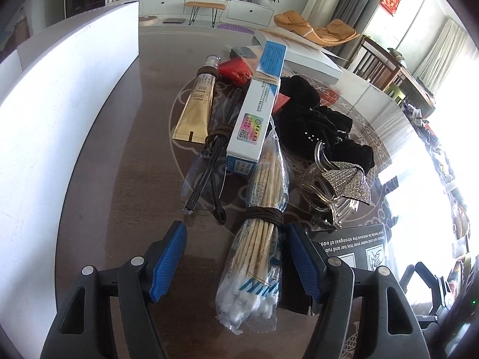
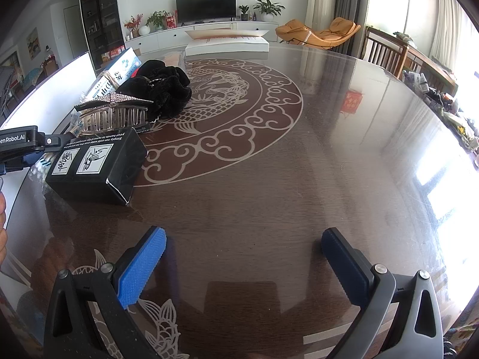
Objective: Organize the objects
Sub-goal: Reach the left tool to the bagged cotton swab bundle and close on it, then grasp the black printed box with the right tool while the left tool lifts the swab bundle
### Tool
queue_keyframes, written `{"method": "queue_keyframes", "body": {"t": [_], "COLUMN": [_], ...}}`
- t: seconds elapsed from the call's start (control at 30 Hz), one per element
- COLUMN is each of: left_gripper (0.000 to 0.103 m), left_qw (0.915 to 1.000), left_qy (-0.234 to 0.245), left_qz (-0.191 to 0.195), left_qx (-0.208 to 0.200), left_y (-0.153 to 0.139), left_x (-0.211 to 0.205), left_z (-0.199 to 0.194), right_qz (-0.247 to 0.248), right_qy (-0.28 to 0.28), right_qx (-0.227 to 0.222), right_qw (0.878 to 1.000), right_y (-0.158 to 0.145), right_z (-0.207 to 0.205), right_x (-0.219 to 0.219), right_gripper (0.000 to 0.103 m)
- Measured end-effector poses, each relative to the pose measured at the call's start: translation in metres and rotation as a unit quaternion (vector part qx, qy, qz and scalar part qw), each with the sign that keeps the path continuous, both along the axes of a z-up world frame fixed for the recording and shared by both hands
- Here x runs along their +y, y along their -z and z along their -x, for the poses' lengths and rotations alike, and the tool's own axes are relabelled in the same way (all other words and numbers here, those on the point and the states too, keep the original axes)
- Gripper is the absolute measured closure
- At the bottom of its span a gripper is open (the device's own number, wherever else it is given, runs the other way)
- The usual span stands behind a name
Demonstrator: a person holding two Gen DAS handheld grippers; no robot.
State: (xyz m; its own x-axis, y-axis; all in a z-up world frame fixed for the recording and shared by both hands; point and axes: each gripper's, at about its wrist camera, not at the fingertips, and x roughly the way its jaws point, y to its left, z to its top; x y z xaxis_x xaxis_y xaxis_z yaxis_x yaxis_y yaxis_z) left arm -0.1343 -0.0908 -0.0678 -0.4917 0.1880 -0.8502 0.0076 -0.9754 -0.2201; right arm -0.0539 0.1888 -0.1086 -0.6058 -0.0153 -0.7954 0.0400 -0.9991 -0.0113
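Swab bundle at 12 o'clock is being straddled by left gripper, pads not pressing yet | right gripper is being held open, empty, idle over table

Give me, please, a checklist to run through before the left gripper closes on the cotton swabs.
1. Swabs between the left gripper pads: ok.
2. Both pads on the swabs: not ok; there is a gap on the picture's left side.
3. Black box clear of the other pad: cannot tell; it is very close.
4. White box clear of the swabs' far end: not ok; they overlap.
5. Right gripper open, empty and apart: ok.
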Motion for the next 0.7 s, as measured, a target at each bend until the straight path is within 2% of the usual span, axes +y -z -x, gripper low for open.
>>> {"method": "queue_keyframes", "body": {"t": [0.07,0.17,0.3,0.5,0.57,0.63,0.67,0.7], "left_gripper": [0.037,0.064,0.068,0.068,0.065,0.048,0.032,0.029], "left_qw": [0.9999,0.9996,0.9993,0.9988,0.9984,0.9973,0.9968,0.9964], "left_qy": [0.0,-0.002,0.002,0.018,0.029,0.04,0.041,0.037], "left_qz": [0.015,0.029,0.038,0.043,0.047,0.059,0.066,0.073], "left_qx": [0.005,0.006,0.005,-0.011,-0.016,-0.018,-0.02,-0.019], "left_y": [0.0,0.0,-0.001,-0.003,-0.003,-0.003,-0.001,0.0], "left_x": [0.007,0.012,0.016,0.02,0.021,0.022,0.023,0.022], "left_z": [-0.001,-0.003,-0.022,-0.079,-0.09,-0.091,-0.088,-0.085], "right_qz": [0.0,0.0,0.0,0.0,0.0,0.0,0.0,0.0], "right_qy": [0.0,0.0,0.0,0.0,0.0,0.0,0.0,0.0], "right_qx": [0.0,0.0,0.0,0.0,0.0,0.0,0.0,0.0], "right_qw": [1.0,1.0,1.0,1.0,1.0,1.0,1.0,1.0], "right_y": [0.0,0.0,0.0,0.0,0.0,0.0,0.0,0.0], "right_z": [0.0,0.0,0.0,0.0,0.0,0.0,0.0,0.0], "right_x": [0.0,0.0,0.0,0.0,0.0,0.0,0.0,0.0], "right_gripper": [0.0,0.0,0.0,0.0,0.0,0.0,0.0,0.0]}}
